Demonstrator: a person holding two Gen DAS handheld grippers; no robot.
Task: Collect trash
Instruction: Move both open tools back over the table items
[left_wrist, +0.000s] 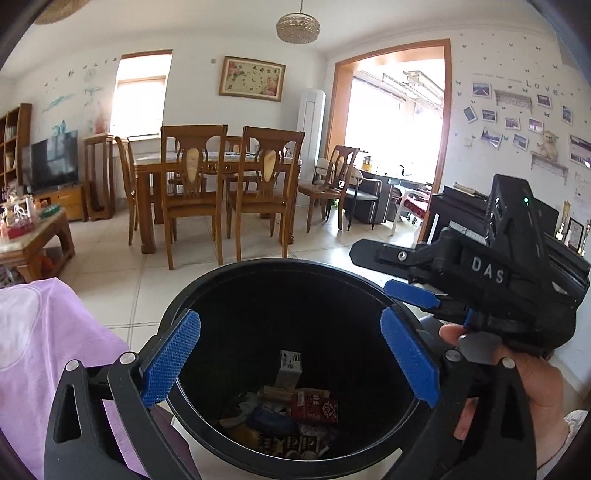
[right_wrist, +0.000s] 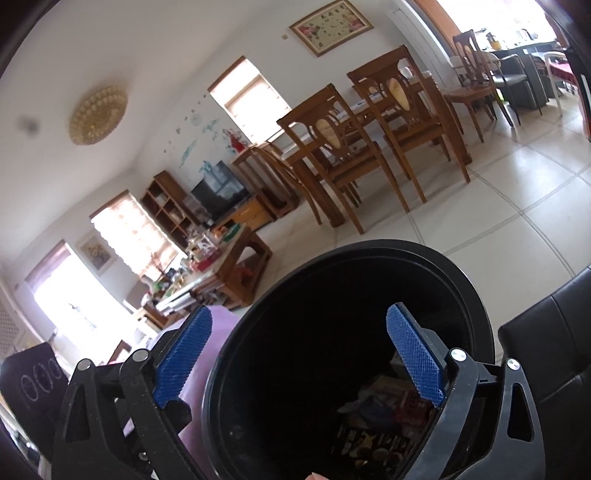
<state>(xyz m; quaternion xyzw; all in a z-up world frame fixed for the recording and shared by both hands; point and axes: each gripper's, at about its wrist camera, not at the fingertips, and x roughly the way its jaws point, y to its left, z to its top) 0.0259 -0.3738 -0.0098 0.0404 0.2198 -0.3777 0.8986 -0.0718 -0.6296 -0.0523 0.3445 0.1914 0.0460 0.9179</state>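
Pale floor tiles (left_wrist: 110, 280) run back to a wooden dining table (left_wrist: 218, 162) ringed with chairs, well beyond both hands.

From the left wrist, the left gripper (left_wrist: 291, 356) hangs just above the mouth of a black trash bin (left_wrist: 258, 267), tilted down into it. Its blue pads (left_wrist: 171, 360) stand spread wide, one over each side of the rim, with nothing between them. The trash (left_wrist: 295, 413), boxes and wrappers heaped together, lies on the bin's floor, straight ahead of and below this gripper. A small pale carton (left_wrist: 290, 367) stands on end against the back of the heap. A purple cloth (left_wrist: 48, 354) lies close on this gripper's left. The right gripper (left_wrist: 376, 273) shows at the right, over the bin's far right rim, held in a hand (left_wrist: 532, 391).

From the right wrist, the right gripper (right_wrist: 299, 358) also has its pads wide apart and empty. One pad is outside the bin wall, over the purple cloth; the other is over the dark opening. The heap lies below and to the right of its line.

My judgement: both loads look dropped, and either gripper lifts clear by going straight up, since the bin rim and cloth crowd the sides. Open floor ahead leaves room to swing away.
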